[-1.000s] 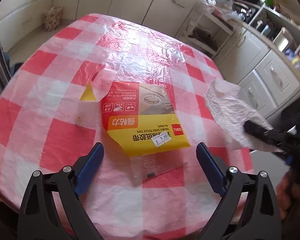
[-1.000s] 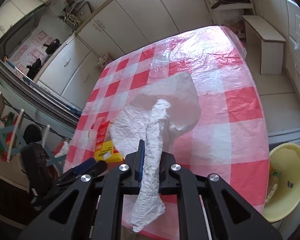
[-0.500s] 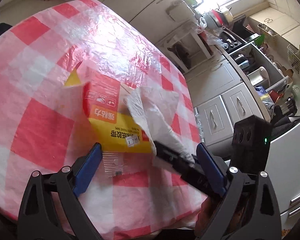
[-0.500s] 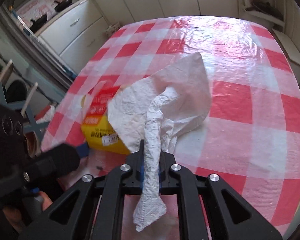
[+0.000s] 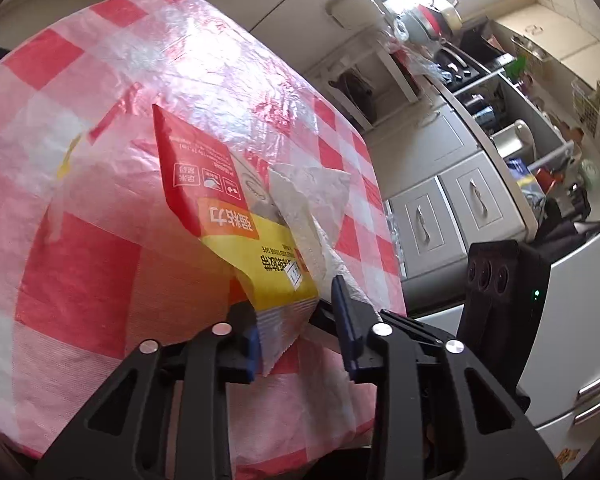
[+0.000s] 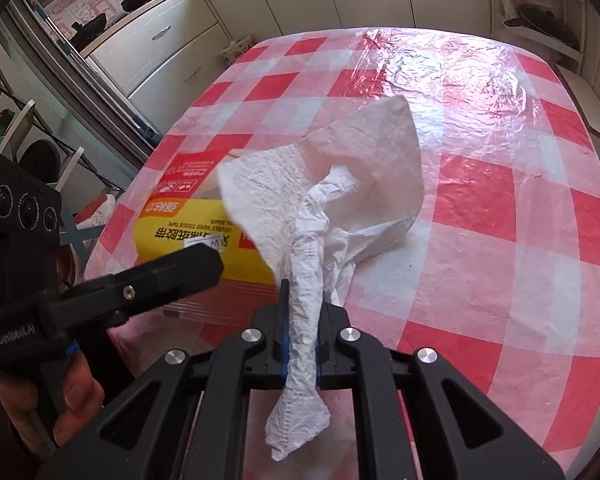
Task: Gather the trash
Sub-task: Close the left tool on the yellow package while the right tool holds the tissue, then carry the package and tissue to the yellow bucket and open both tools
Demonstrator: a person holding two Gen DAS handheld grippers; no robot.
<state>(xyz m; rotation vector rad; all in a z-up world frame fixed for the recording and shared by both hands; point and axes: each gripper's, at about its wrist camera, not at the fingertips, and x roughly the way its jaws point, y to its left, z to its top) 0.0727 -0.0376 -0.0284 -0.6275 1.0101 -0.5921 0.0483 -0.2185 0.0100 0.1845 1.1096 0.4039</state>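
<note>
A red and yellow tape package (image 5: 236, 220) in clear plastic rises off the checked table (image 5: 80, 280). My left gripper (image 5: 300, 324) is shut on the package's near plastic edge. It also shows in the right wrist view (image 6: 188, 224), with the left gripper's finger (image 6: 172, 276) over it. My right gripper (image 6: 302, 320) is shut on a crumpled white paper towel (image 6: 332, 208), which hangs above the table. The towel shows beside the package in the left wrist view (image 5: 308, 208).
White kitchen cabinets (image 5: 440, 208) and a cluttered counter stand to the right of the table. A loose sheet of clear plastic film (image 6: 452, 76) lies on the far part of the table. More cabinets (image 6: 160, 52) stand behind.
My left gripper has closed from wide open onto the package's near edge and tilted it up. My right gripper has brought the towel closer over the package.
</note>
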